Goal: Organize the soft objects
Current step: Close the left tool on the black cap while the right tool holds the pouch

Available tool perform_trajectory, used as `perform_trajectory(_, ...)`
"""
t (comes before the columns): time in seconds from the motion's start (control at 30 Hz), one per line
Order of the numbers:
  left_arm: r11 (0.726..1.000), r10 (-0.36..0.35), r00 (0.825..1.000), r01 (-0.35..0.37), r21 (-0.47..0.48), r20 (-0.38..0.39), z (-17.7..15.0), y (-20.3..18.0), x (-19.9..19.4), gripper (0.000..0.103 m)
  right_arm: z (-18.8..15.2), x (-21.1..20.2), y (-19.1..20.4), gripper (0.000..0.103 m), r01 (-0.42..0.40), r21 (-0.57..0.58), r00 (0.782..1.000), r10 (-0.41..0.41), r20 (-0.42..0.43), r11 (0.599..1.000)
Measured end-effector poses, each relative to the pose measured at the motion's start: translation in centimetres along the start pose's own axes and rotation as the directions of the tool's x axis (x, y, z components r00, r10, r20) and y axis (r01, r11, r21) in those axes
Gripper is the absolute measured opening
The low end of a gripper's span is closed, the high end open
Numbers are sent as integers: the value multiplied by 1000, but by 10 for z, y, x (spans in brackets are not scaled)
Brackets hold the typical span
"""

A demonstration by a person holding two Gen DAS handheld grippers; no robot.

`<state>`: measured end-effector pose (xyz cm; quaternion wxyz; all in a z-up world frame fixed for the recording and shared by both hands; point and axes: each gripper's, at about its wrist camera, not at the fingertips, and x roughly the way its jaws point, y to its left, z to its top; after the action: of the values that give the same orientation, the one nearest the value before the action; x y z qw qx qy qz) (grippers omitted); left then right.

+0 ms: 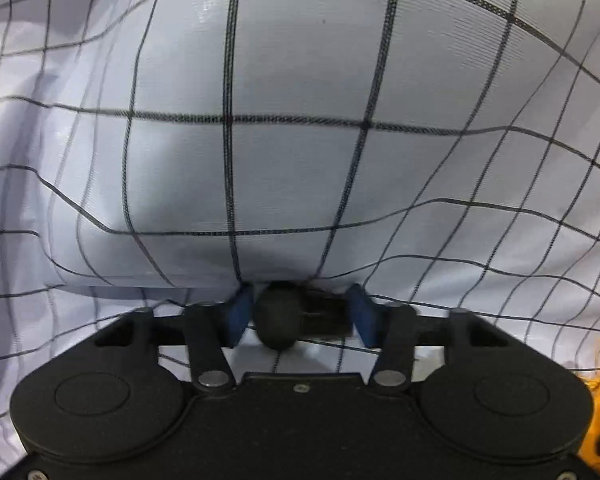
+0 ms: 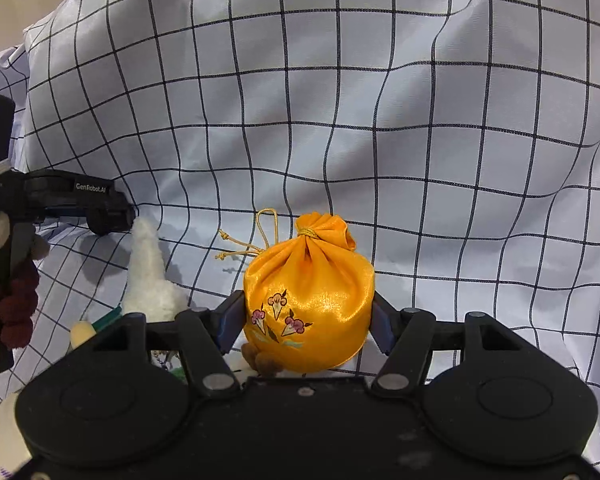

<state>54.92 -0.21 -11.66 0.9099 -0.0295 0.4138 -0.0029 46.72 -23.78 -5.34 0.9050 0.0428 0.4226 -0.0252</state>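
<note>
White cloth [image 2: 340, 120] with thin dark grid lines covers whole background, creased, rumpled. Fabric bulges close ahead in left wrist view. Soft even light, faint shadows in folds.

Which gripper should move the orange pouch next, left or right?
Right. The right gripper already has its jaws closed on the orange drawstring pouch. The left gripper faces the checked cloth, a dark round object between its jaws.
</note>
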Motion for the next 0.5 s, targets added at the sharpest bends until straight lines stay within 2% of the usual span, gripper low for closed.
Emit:
perform_trajectory(0.07, 1000, 8, 1000, -8, 16, 1, 1, 1, -1, 40, 0, -3, 2, 62, 2, 1, 1000, -2, 2, 1000)
perform_trajectory(0.17, 1000, 5, 1000, -4, 21, -9, 3, 8, -8, 41, 0, -4, 4, 62, 7, 1, 1000, -7, 0, 1000)
perform_trajectory(0.2, 1000, 7, 1000, -7, 22, -9, 3, 10, -8, 46, 1, -4, 4, 62, 8, 2, 1000, -8, 0, 1000)
perform_trajectory(0.27, 999, 31, 999, -30, 21, -14, 2, 12, -8, 68, 1, -4, 6, 62, 7, 0, 1000, -7, 0, 1000)
perform_trajectory(0.3, 999, 45, 999, -44, 22, -4, 2, 12, -8, 83, 1, -4, 6, 62, 7, -1, 1000, -7, 0, 1000)
perform_trajectory(0.33, 998, 51, 999, -52, 27, 12, 0, 16, -16, 89, 1, -3, 7, 62, 5, -2, 1000, -5, 0, 1000)
perform_trajectory(0.5, 996, 57, 998, -60, 73, 39, -4, 5, -17, 93, -2, 1, 4, 62, 0, 0, 1000, 0, -7, 1000)
